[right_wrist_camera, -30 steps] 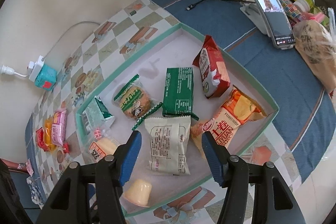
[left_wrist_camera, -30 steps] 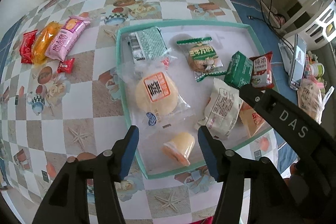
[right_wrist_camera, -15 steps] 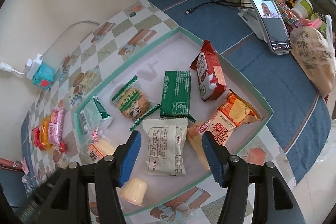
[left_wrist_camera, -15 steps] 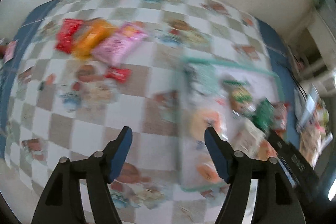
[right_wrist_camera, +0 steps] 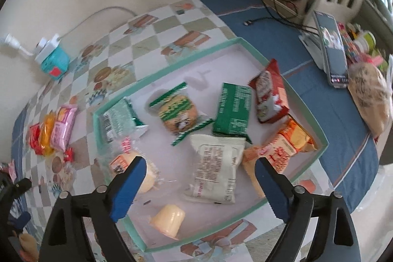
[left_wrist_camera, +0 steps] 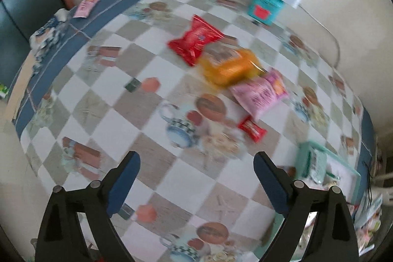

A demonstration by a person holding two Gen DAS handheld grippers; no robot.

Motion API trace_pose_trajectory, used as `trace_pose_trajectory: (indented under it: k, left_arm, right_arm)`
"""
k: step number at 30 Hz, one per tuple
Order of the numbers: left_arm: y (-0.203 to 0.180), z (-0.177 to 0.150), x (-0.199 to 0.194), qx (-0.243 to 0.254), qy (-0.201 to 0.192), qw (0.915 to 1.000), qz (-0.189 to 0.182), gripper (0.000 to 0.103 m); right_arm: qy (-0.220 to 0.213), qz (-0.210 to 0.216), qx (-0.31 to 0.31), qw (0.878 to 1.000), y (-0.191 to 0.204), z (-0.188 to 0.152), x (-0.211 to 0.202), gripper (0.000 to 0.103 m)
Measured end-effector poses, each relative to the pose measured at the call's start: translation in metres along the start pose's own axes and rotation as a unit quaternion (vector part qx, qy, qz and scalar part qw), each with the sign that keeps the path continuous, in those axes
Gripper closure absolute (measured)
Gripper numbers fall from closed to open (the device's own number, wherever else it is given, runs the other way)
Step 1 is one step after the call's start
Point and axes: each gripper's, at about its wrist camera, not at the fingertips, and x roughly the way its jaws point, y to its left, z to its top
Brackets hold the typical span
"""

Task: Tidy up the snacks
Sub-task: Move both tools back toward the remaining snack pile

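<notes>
My left gripper (left_wrist_camera: 196,158) is open and empty above the checkered tablecloth. Ahead of it lie a red packet (left_wrist_camera: 195,39), an orange packet (left_wrist_camera: 229,66), a pink packet (left_wrist_camera: 260,92) and a small red candy (left_wrist_camera: 251,128). The teal-rimmed tray (left_wrist_camera: 303,158) is at the right edge of that view. My right gripper (right_wrist_camera: 199,166) is open and empty above the tray (right_wrist_camera: 186,60), which holds several snacks: a white packet (right_wrist_camera: 216,168), a green packet (right_wrist_camera: 233,109), a red packet (right_wrist_camera: 269,92), an orange packet (right_wrist_camera: 282,146) and a jelly cup (right_wrist_camera: 168,216).
A teal box with a white power adapter (left_wrist_camera: 266,4) stands by the wall. A phone on a stand (right_wrist_camera: 331,53) and a tan bag (right_wrist_camera: 368,95) sit right of the tray. A pink wrapper (left_wrist_camera: 86,6) lies at the table's far left.
My left gripper has swung left from over the tray to the loose packets on the cloth; its view is blurred. My right gripper has stayed over the tray, shifting slightly.
</notes>
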Motion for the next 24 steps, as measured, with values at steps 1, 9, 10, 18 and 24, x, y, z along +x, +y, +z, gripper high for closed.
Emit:
trace_pose_trajectory:
  k: [1,9,10,18,24]
  left_arm:
    - [0.003,0.002,0.000,-0.001,-0.004,1.0000,0.007,0.009]
    - [0.019,0.012,-0.003,0.001,-0.027,0.9990,0.037,0.009]
    - [0.024,0.014,-0.003,-0.003,-0.029,0.9987,0.041,0.009]
    - [0.058,0.029,-0.001,-0.038,-0.033,0.9971,0.057,0.009]
    - [0.082,0.039,0.003,-0.061,-0.029,0.9961,0.057,0.009]
  right_arm:
    - [-0.002,-0.001,-0.005,1.000,0.005,-0.001,-0.001,0.006]
    - [-0.012,0.004,-0.037,0.999,0.036,-0.008,-0.005,0.000]
    - [-0.012,0.004,-0.039,0.999,0.039,-0.008,-0.005,0.000]
    - [-0.012,0.003,-0.054,0.998,0.064,-0.016,-0.006,0.000]
    - [-0.019,0.011,-0.070,0.997,0.089,-0.022,-0.009,0.000]
